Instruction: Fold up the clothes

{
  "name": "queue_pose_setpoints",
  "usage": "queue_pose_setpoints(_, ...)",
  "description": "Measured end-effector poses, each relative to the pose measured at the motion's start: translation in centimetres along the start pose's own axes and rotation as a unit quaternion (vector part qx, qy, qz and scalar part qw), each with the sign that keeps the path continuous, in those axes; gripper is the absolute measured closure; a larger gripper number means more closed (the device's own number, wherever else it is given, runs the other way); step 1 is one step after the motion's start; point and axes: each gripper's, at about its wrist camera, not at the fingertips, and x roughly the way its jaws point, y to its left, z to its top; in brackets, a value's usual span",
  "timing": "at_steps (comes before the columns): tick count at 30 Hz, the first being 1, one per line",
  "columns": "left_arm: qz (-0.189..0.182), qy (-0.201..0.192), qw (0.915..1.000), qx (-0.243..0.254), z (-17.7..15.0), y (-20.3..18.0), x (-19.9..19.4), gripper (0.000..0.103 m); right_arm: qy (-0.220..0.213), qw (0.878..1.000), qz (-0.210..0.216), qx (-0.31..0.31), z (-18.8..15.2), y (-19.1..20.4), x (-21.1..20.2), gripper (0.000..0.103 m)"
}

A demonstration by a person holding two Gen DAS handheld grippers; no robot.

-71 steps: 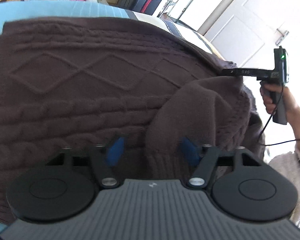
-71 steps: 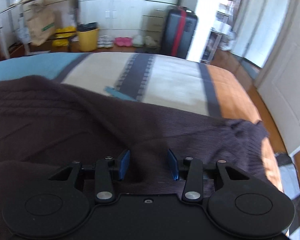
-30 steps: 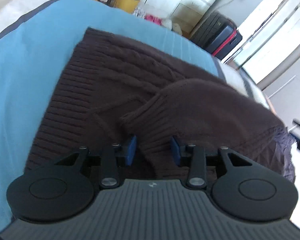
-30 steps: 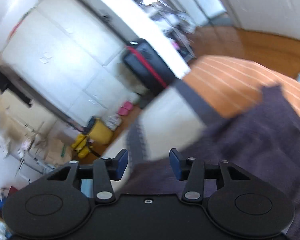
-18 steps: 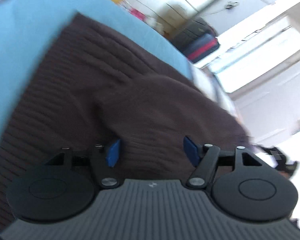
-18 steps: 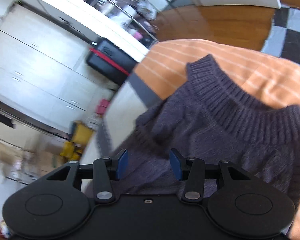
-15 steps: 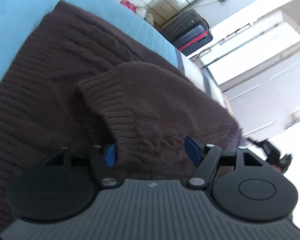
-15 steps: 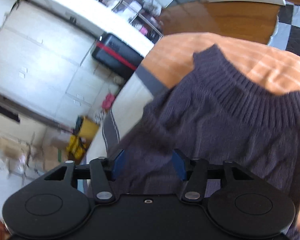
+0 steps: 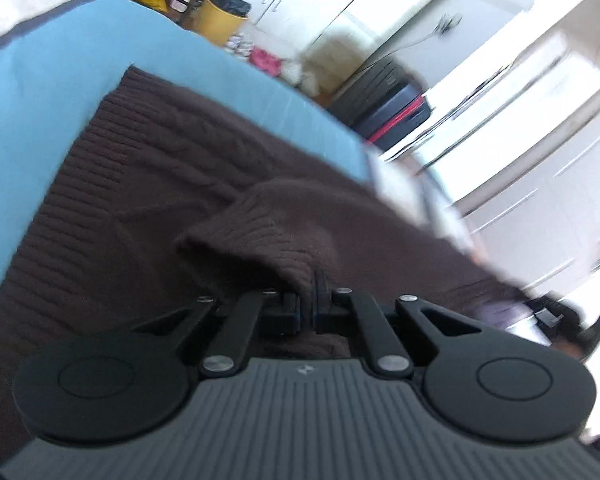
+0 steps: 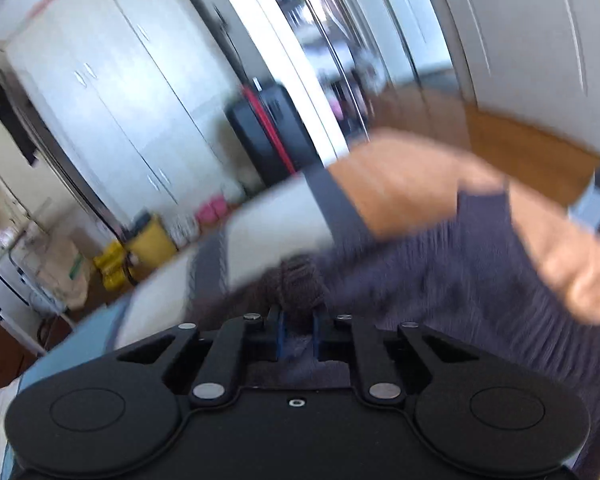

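A dark brown cable-knit sweater (image 9: 148, 184) lies spread on the striped bedspread (image 9: 36, 80). One sleeve is folded across its body, ribbed cuff (image 9: 256, 232) toward me. My left gripper (image 9: 308, 300) is shut on the edge of that cuff. In the right wrist view the sweater (image 10: 460, 280) is blurred; my right gripper (image 10: 298, 334) is shut on a bunched fold of knit (image 10: 300, 280) near the bed's orange stripe. The right gripper also shows at the far right of the left wrist view (image 9: 560, 320).
The bedspread has blue, white, grey and orange (image 10: 400, 180) stripes. Beyond the bed stand a black suitcase with a red band (image 9: 392, 116), a yellow bin (image 9: 224, 20), white cupboards (image 10: 112, 92) and a white door (image 10: 520, 40). Wooden floor (image 10: 532, 152) lies past the bed's edge.
Both grippers were open half a second ago and have closed on the sweater: the left on the sleeve cuff, the right on a fold of knit. Both views have swung and blurred.
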Motion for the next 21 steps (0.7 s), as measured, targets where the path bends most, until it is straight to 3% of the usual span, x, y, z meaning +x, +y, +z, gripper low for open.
queue_pose_setpoints(2,-0.021,0.015,0.9993,-0.028,0.2,0.4,-0.9,0.099,0.019,0.999,0.009,0.027,0.9,-0.5,-1.5,0.092)
queue_pose_setpoints(4,0.014,0.032,0.9993,-0.016,-0.1,0.4,-0.5,0.099,0.060,0.996,-0.019,0.060,1.0,-1.6,-1.5,0.092)
queue_pose_setpoints(6,0.077,0.043,0.9959,0.016,-0.7,0.3,0.1,0.099,0.086,0.992,-0.060,0.068,0.4,-2.7,-0.6,0.093)
queue_pose_setpoints(8,0.095,0.049,0.9937,0.033,-1.0,0.2,0.9,0.099,0.097,0.990,-0.082,0.067,-0.6,-3.5,0.1,0.093)
queue_pose_setpoints(10,0.092,0.050,0.9942,0.025,-1.1,0.5,1.1,0.090,0.096,0.990,-0.074,0.068,-0.8,-3.7,0.3,0.093)
queue_pose_setpoints(12,0.071,0.054,0.9960,0.009,-1.2,1.0,1.4,0.067,0.079,0.992,-0.060,0.076,-0.7,-3.7,0.3,0.091)
queue_pose_setpoints(13,0.056,0.054,0.9970,0.000,-1.3,1.5,1.1,0.056,0.076,0.992,-0.051,0.085,-0.8,-3.8,0.3,0.085)
queue_pose_setpoints(16,0.033,0.052,0.9979,-0.019,-1.6,2.2,1.3,0.049,0.073,0.990,-0.025,0.114,-0.9,-4.2,0.5,0.076)
queue_pose_setpoints(18,0.022,0.071,0.9972,-0.003,-1.3,2.3,2.5,0.048,0.078,0.989,-0.008,0.124,-1.3,-4.3,1.3,0.072)
queue_pose_setpoints(19,0.032,0.073,0.9966,0.021,-1.1,1.8,2.8,0.053,0.081,0.988,0.001,0.129,-1.6,-4.4,1.6,0.069)
queue_pose_setpoints(20,0.045,0.072,0.9952,0.049,-0.8,1.2,3.1,0.083,0.084,0.987,0.010,0.134,-2.0,-4.4,1.9,0.068)
queue_pose_setpoints(21,0.058,0.072,0.9929,0.076,-0.6,0.6,3.3,0.101,0.088,0.988,0.012,0.130,-2.4,-4.3,2.3,0.068)
